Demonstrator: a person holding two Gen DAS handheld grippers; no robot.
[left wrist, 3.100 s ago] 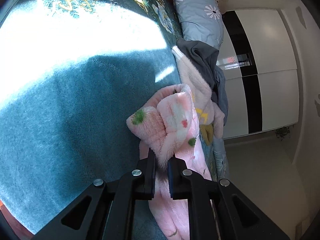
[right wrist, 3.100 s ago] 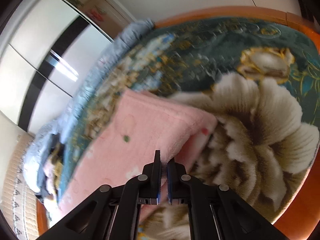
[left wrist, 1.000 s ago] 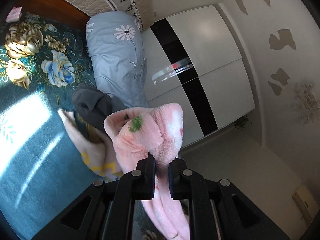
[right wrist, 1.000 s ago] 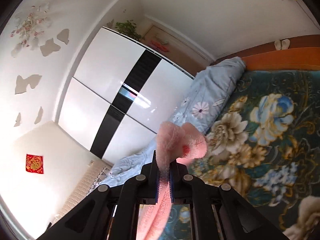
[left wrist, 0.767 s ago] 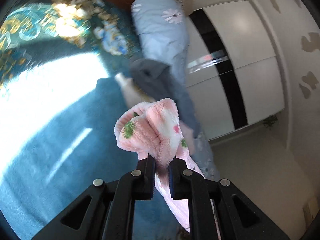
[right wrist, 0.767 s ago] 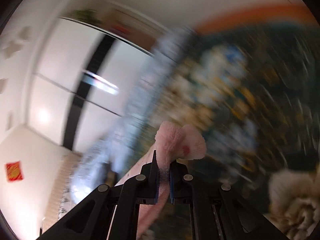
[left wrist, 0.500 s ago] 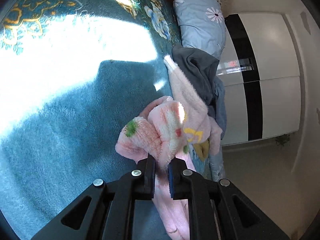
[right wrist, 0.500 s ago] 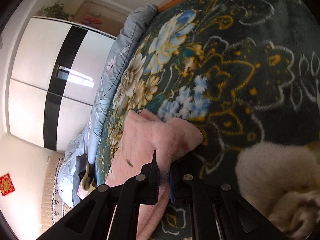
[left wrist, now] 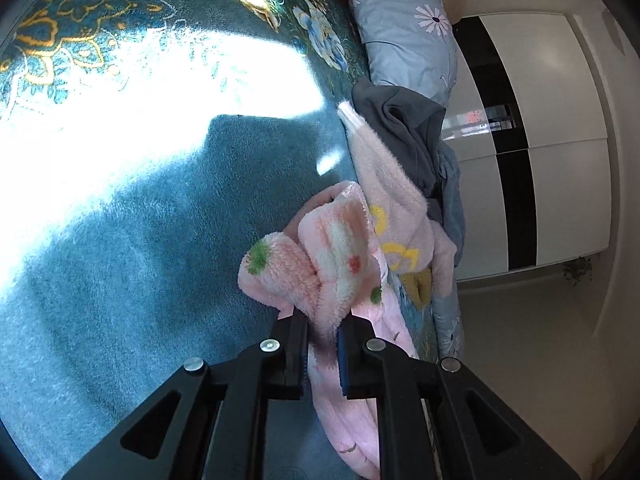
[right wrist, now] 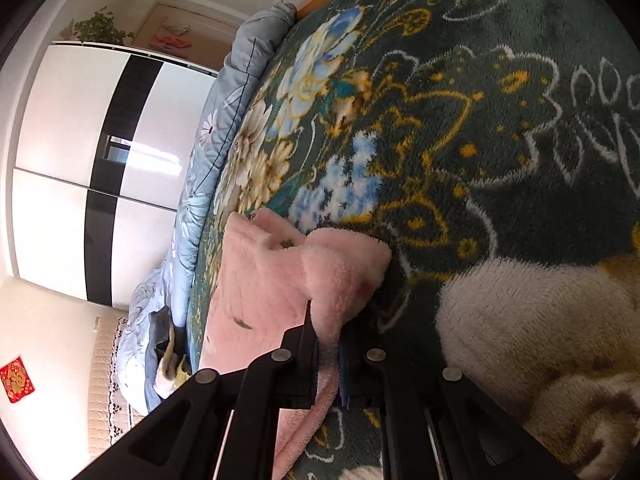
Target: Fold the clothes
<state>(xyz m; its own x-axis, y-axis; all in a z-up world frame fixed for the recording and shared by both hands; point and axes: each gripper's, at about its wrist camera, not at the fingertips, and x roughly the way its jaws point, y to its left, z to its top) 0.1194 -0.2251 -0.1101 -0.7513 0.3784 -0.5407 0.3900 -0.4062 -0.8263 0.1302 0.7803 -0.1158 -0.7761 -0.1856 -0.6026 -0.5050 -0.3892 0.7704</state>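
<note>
Left wrist view, step in hand: we judge that we are laying the pink fleece garment (left wrist: 340,256) down on the bed (left wrist: 120,220), one corner in each hand, ready for a fold.
Left wrist view, tool: our left tool (left wrist: 323,334) is nearly closed, and its black fingers (left wrist: 294,344) pinch a bunched corner of the garment.
Left wrist view, garment: the corner puffs up above the jaws, and the rest trails down toward the edge of the bed.
Left wrist view, other clothes: beside it lie a pale pink fleece piece (left wrist: 394,200) with yellow marks and a dark grey garment (left wrist: 404,120), both unfolded.
Left wrist view, count: we see one held garment, two waiting garments, one pale blue pillow (left wrist: 404,28) with daisies and one white wardrobe (left wrist: 560,140).

Right wrist view, tool: our right tool (right wrist: 329,340) is closed about as far as it goes, clamped on another corner of the same pink garment (right wrist: 260,280).
Right wrist view, garment: it lies spread on the flowered blanket (right wrist: 460,128) and runs away to the left.
Right wrist view, next move: we think the cloth should be drawn flat between both hands before either lets go, since the thick pile bunches easily.
Right wrist view, risk: a loose corner may roll back on itself.
Right wrist view, count: we see one garment in the tool, one blanket, one blue quilt (right wrist: 244,68) along the bed's edge and the heap of clothes (right wrist: 168,352) farther off, too small to count.
</note>
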